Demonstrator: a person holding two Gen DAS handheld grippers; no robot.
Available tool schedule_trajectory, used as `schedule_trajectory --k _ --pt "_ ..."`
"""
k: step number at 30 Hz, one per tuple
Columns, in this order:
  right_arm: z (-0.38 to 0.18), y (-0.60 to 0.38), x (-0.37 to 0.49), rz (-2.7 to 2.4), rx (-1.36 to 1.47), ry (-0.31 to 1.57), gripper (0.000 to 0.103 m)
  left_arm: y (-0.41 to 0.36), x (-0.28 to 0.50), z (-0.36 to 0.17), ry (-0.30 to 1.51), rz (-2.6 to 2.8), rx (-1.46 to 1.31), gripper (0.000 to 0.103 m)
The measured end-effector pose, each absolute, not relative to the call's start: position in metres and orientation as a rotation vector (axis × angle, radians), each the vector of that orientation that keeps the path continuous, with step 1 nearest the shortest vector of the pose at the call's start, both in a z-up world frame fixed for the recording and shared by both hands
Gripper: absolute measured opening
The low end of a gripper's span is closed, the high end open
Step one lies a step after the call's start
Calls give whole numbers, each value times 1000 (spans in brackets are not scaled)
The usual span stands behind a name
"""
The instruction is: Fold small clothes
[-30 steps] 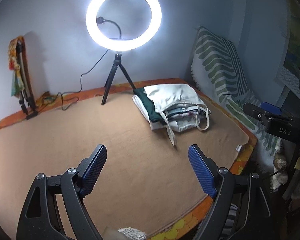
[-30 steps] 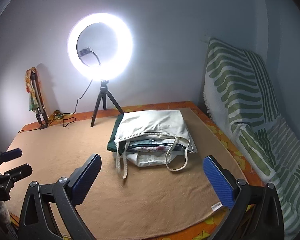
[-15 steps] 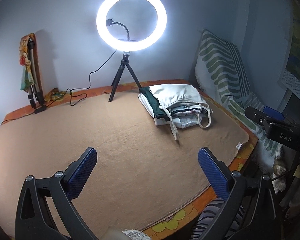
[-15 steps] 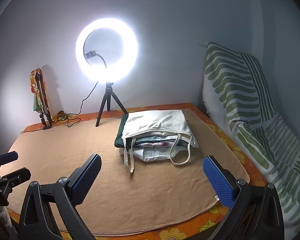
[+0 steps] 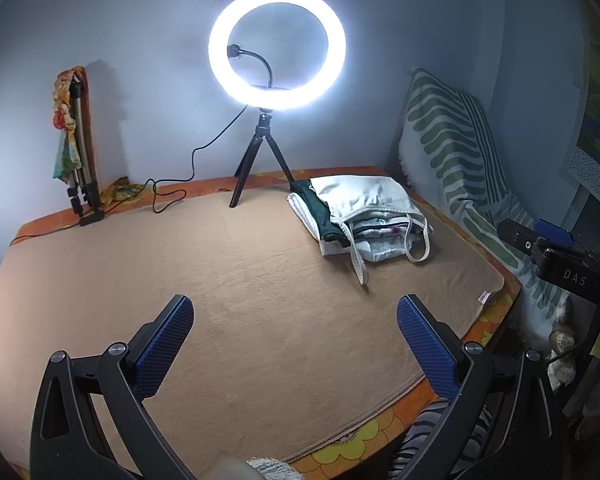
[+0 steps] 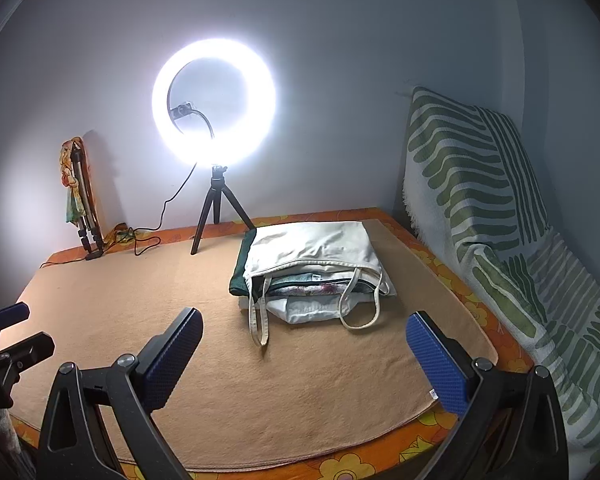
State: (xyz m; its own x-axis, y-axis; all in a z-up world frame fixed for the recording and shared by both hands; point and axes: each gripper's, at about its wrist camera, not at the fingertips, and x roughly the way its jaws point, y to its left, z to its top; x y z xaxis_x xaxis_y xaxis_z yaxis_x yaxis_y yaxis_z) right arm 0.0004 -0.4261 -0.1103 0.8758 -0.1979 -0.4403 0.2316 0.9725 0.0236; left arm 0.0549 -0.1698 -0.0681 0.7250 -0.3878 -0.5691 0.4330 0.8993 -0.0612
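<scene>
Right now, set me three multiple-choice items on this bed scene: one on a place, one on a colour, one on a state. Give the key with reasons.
1. Where does the tote bag lie on the tan blanket?
A. Against the folded tripod at the far left
B. To the right of the ring light's stand
C. Hanging off the near edge

2. What colour is the folded cloth that shows under the bag's left side?
A. Dark green
B. Red
C. Yellow

3. How does the left hand-held gripper stand?
A. Shut on a bag strap
B. Shut on nothing
C. Open, nothing between its pads

Key:
1 B, the bag sits just right of the ring light and its tripod legs.
2 A, a dark green edge shows beneath the cream bag.
3 C, the blue pads stand wide apart over bare blanket, having just been opening.
</scene>
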Motion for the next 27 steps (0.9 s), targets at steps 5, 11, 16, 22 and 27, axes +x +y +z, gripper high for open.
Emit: schedule_trajectory --k 5,11,16,22,27 --pt "-111 -425 0 -223 78 453 103 -168 54 -66 601 -453 77 101" --pt "-110 -424 1 -218 78 457 103 -168 53 -66 598 -456 81 102" --pt "-110 -423 2 -212 76 455 103 -167 53 -64 598 -460 78 102" --pt "-110 -422 2 -209 81 456 103 -167 52 -64 596 -464 79 102" --pt "-110 -422 2 -208 83 455 103 -167 51 -63 594 -466 79 102"
